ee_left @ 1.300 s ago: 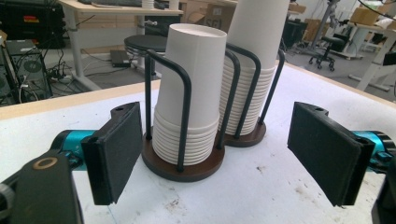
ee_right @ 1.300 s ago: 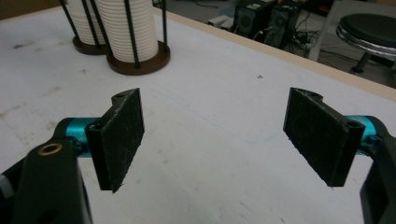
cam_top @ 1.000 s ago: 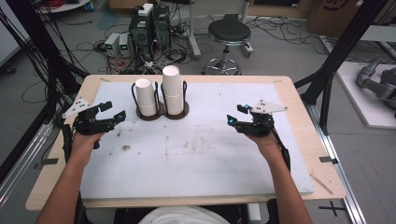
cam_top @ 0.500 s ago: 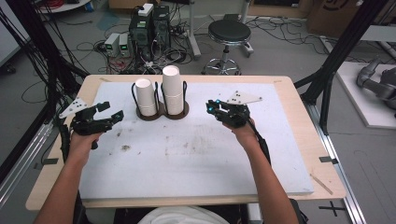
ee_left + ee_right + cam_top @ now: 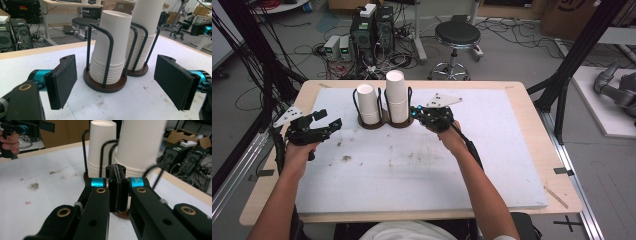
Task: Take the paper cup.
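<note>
Two stacks of white paper cups stand upside down in a dark brown holder (image 5: 382,123) with black wire loops: a shorter stack (image 5: 367,103) on the left and a taller stack (image 5: 396,94) on the right. My right gripper (image 5: 414,111) is just right of the taller stack, close to its lower cups. Its jaws have just been closing and now meet with nothing between them (image 5: 117,171). My left gripper (image 5: 328,119) rests left of the holder, open and facing the shorter stack (image 5: 110,50). Its pads (image 5: 64,80) stand wide apart.
The holder sits near the far edge of the white mat (image 5: 422,165) on the wooden table (image 5: 532,120). Faint stains mark the mat's middle. A black stool (image 5: 457,35) and computer boxes (image 5: 372,27) stand on the floor beyond the table.
My right gripper travelled left across the table from the right side to the taller cup stack, and its jaws went from open to shut. The left gripper stayed put.
</note>
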A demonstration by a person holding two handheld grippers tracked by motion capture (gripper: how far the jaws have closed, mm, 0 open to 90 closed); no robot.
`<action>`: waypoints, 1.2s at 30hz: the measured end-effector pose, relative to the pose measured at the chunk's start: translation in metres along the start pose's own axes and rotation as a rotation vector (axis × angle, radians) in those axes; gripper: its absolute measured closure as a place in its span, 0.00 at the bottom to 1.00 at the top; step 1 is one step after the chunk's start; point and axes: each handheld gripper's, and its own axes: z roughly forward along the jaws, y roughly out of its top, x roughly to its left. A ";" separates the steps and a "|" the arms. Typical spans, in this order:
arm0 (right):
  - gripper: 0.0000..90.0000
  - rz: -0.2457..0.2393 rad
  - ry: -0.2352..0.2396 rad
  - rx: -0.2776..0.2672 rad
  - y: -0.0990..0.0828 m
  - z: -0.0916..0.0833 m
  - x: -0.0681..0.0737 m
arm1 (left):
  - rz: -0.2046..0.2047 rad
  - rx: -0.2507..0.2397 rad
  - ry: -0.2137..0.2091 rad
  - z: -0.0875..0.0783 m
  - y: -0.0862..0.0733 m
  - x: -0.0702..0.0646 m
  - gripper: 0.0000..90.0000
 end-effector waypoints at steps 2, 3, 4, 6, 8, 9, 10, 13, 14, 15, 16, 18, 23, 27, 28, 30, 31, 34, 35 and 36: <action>1.00 -0.004 0.010 -0.002 0.004 0.008 0.003 | 0.001 0.001 0.000 0.000 0.000 0.000 0.21; 1.00 -0.010 0.021 -0.002 0.008 0.018 0.005 | 0.000 -0.001 0.000 0.000 0.000 0.000 0.21; 1.00 -0.010 0.021 -0.002 0.008 0.018 0.005 | -0.001 -0.001 0.001 0.000 0.000 0.000 0.21; 1.00 -0.009 0.034 -0.005 0.011 0.025 0.007 | -0.004 -0.002 0.002 -0.001 0.000 0.001 0.21; 1.00 -0.006 0.043 -0.001 0.014 0.035 0.009 | -0.004 0.000 0.003 -0.001 -0.001 0.001 0.21; 1.00 -0.006 0.043 -0.001 0.014 0.035 0.009 | -0.004 0.001 0.003 -0.001 -0.001 0.001 0.21; 1.00 -0.005 0.045 0.001 0.014 0.038 0.010 | -0.003 0.000 0.003 -0.001 -0.001 0.002 0.21; 1.00 0.013 0.043 0.006 0.015 0.048 0.011 | -0.005 0.000 0.002 -0.001 -0.001 0.001 0.21; 1.00 0.022 0.045 0.006 0.015 0.051 0.012 | -0.003 0.000 0.002 -0.001 -0.001 0.001 0.21; 1.00 0.022 0.046 0.004 0.014 0.054 0.013 | -0.002 -0.002 0.001 0.000 -0.001 0.001 0.21; 1.00 0.026 0.052 0.010 0.014 0.061 0.017 | 0.000 -0.001 0.003 -0.001 -0.001 0.001 0.21; 1.00 0.024 0.053 0.015 0.014 0.063 0.018 | 0.000 -0.003 0.001 -0.001 -0.001 0.000 0.21; 1.00 0.029 0.067 0.037 0.012 0.081 0.026 | 0.003 -0.004 0.000 -0.001 0.000 0.000 0.21; 1.00 0.036 0.069 0.050 0.012 0.092 0.030 | 0.005 -0.005 -0.001 -0.001 0.000 0.001 0.21; 1.00 0.039 0.070 0.055 0.011 0.094 0.031 | 0.005 -0.006 -0.001 -0.001 0.000 0.001 0.21; 1.00 0.041 0.071 0.068 0.010 0.099 0.033 | 0.004 -0.006 0.000 -0.002 0.000 0.001 0.21; 1.00 0.036 0.070 0.072 0.010 0.102 0.034 | 0.004 -0.006 -0.001 -0.002 0.000 0.001 0.21; 1.00 0.041 0.074 0.079 0.010 0.109 0.037 | 0.002 -0.008 0.000 -0.002 0.000 0.001 0.21; 1.00 0.045 0.074 0.081 0.009 0.113 0.039 | 0.002 -0.008 0.000 -0.002 0.000 0.001 0.21; 1.00 0.045 0.074 0.081 0.009 0.113 0.039 | 0.002 -0.008 0.000 -0.002 0.000 0.001 0.21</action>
